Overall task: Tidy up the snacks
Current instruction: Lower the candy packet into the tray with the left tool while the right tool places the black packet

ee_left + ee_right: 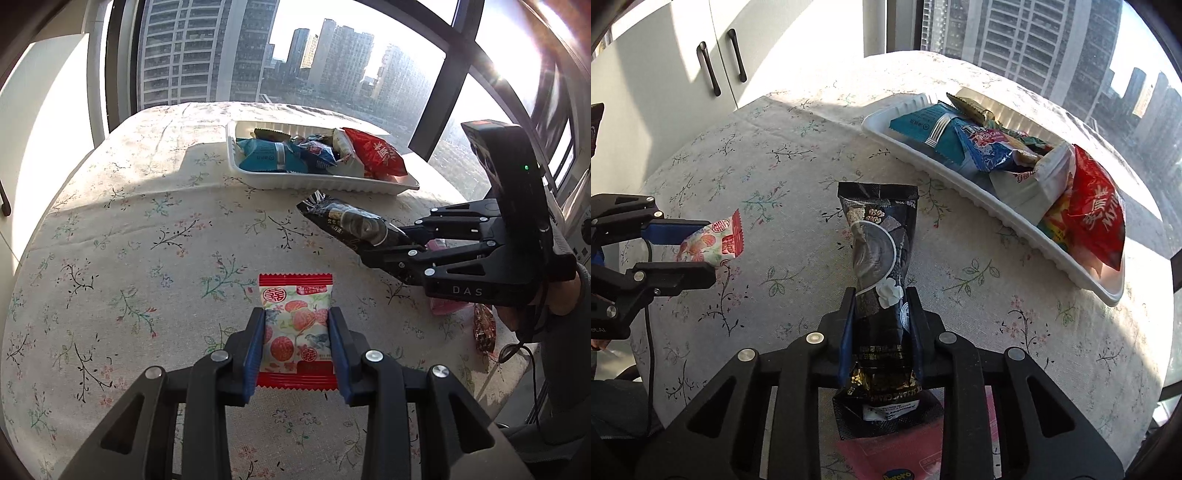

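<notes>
Left wrist view: the left gripper (297,332) is clamped on a small red-edged candy packet (295,330) printed with fruit, its blue pads pressing both long sides, held above the floral tablecloth (129,229). Beyond, a white plastic tray (317,182) holds a teal wrapper, blue packets and a red snack bag (375,153). To the right, the right gripper (373,242) grips a black snack packet (351,221) just short of the tray.

Right wrist view: the right gripper (882,325) pinches the black snack packet (879,240) at its lower middle, the wrapper creased between the pads. A pink packet (897,454) lies beneath it on the cloth. The tray (960,184) sits to the upper right, full of wrappers. At left, the left gripper (701,243) holds the candy packet (711,242) off the table.
</notes>
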The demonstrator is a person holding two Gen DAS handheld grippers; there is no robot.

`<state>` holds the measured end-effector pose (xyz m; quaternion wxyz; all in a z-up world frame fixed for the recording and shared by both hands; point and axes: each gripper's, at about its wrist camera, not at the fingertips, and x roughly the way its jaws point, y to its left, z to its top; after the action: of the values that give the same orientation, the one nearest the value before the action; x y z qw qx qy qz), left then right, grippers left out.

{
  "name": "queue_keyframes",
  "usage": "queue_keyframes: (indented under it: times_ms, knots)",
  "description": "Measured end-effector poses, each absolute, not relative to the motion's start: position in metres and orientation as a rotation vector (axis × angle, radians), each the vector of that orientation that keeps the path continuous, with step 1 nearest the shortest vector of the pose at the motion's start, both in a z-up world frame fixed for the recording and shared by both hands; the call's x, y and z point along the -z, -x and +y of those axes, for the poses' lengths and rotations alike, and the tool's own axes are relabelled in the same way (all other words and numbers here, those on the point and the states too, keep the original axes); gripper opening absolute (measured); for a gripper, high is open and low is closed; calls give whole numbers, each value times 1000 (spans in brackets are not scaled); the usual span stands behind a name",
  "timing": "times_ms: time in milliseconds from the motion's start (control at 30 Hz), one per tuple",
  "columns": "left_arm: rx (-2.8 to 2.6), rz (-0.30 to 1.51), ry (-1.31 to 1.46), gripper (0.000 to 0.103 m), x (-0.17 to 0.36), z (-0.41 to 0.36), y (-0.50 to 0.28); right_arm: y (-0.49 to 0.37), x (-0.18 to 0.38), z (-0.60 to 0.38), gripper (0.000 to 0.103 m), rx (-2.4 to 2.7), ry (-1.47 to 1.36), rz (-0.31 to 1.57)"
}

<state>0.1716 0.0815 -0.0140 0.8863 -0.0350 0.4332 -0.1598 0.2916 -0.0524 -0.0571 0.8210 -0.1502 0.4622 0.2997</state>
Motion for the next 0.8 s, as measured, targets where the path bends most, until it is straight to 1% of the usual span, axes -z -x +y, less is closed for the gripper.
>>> queue_keyframes:
  times_ms: [200, 400, 500, 633, 800]
  knots:
    - [335, 854, 66, 36, -7, 81, -194, -297, 16, -79, 23, -652, 141, 891]
    - [344, 802, 55, 35, -35, 77, -243, -336, -21, -122, 23, -526, -48, 823]
    - [346, 793, 50, 35, -44, 71, -276, -359, -27, -136, 23, -480, -117, 820]
    - [322, 788, 42, 35, -50, 64, -322, -389, -24, -135, 23, -435, -130, 841]
    - [270, 782, 29, 36, -43, 53, -372, -426, -11, -123, 23, -398, -153, 877]
